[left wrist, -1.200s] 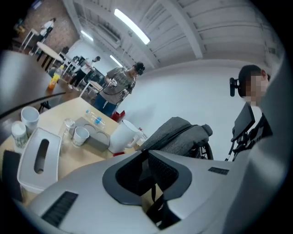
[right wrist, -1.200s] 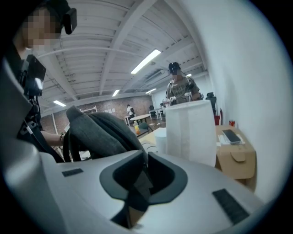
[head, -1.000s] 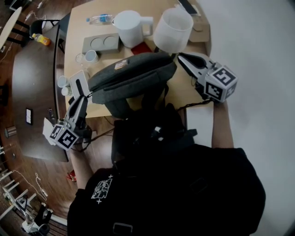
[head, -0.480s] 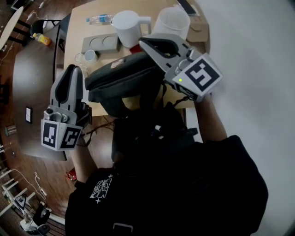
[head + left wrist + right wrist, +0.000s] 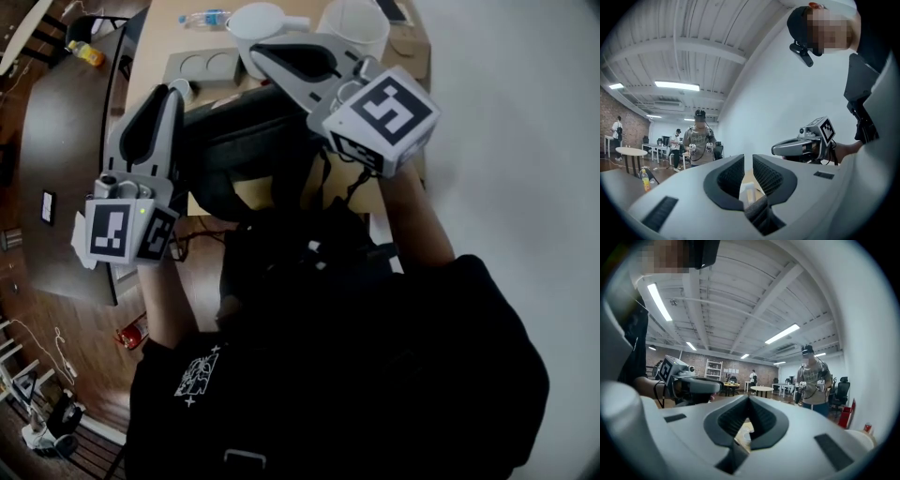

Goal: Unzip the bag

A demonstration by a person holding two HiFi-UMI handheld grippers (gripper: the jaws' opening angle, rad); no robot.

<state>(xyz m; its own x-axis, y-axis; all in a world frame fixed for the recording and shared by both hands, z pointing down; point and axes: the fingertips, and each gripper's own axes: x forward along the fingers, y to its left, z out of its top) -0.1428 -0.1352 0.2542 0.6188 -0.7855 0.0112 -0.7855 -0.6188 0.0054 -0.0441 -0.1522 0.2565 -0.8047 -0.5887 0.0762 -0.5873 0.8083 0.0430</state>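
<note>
Dark grey bag (image 5: 239, 141) is seen lying on the wood bench (image 5: 155, 47), at its near edge. In head view it is partly covered by both grippers, which are held high above it, not touching it. Zip state can't be made out. L gripper (image 5: 171, 90) is held over the bag's left end. Its fingers are set w/ a narrow gap btwn them and nothing is gripped; only the far bench shows through. R gripper (image 5: 256, 50) is held over the bag's right half, pointed toward a white jug (image 5: 267, 17). Its fingers are pressed together at the tips, w/ nothing btwn them. Behind the bag, a grey tray (image 5: 208, 64) w/ two round hollows, a water bottle (image 5: 202, 17) and a white tub (image 5: 356, 21) are set on the bench.
</note>
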